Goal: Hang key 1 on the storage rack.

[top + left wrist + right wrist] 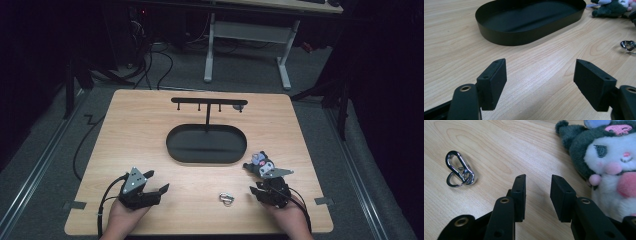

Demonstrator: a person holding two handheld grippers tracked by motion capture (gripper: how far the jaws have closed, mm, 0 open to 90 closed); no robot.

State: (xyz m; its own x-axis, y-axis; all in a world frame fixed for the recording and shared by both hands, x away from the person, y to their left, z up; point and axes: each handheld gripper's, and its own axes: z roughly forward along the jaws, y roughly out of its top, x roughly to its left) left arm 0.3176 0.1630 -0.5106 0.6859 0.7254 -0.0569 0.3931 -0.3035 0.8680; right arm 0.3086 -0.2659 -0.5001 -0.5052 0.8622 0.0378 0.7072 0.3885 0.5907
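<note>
Nothing yet grasped: left gripper [540, 85] spread wide at lower frame, right gripper [537, 197] narrowly parted between clip [459, 169] and plush toy [609, 160], stand [207, 104] bare.

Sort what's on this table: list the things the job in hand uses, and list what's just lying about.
Likely in the job:
left tool, open
right tool, open
plush toy
metal clip with ring
black hanger stand with oval tray

Lying about:
grey tape tabs at the table's edges
white-legged desk behind
</note>
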